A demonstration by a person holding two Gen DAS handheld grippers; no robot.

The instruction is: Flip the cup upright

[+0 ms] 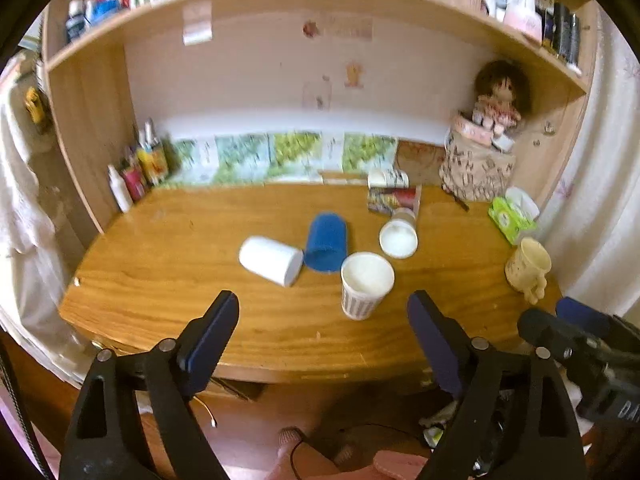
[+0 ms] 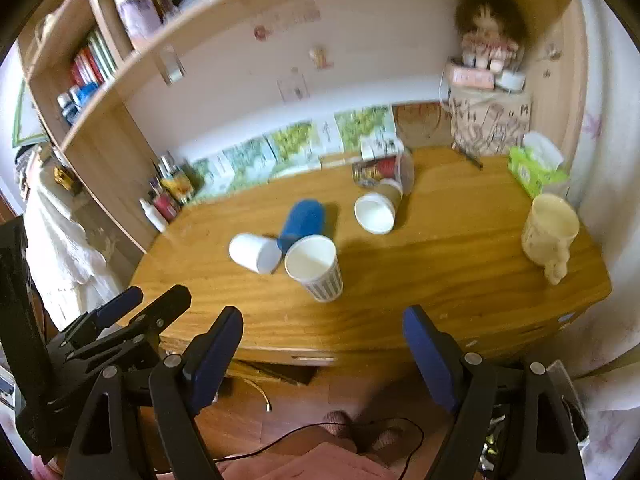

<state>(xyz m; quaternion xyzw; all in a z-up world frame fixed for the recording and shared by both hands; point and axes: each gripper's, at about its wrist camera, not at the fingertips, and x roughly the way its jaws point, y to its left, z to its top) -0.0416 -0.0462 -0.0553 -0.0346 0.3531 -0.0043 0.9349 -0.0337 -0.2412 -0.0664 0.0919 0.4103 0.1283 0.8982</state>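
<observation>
A plain white cup [image 1: 271, 260] [image 2: 255, 253] lies on its side mid-desk. A blue cup [image 1: 326, 242] [image 2: 301, 220] lies on its side beside it. A striped white paper cup [image 1: 366, 284] [image 2: 316, 266] stands upright in front of them. A brown-sided paper cup [image 1: 399, 234] [image 2: 378, 208] lies on its side farther back. My left gripper [image 1: 324, 308] is open and empty, held off the desk's near edge. My right gripper [image 2: 322, 322] is open and empty, also before the near edge.
The wooden desk [image 1: 180, 248] [image 2: 440, 264] has a cream mug [image 1: 528, 266] [image 2: 550, 232] at right, a green tissue pack [image 1: 512, 216] [image 2: 536, 168], a doll on a box [image 1: 484, 148], bottles at back left [image 1: 136, 172], and two more cups lying at the back [image 1: 394, 192]. Shelves hang overhead.
</observation>
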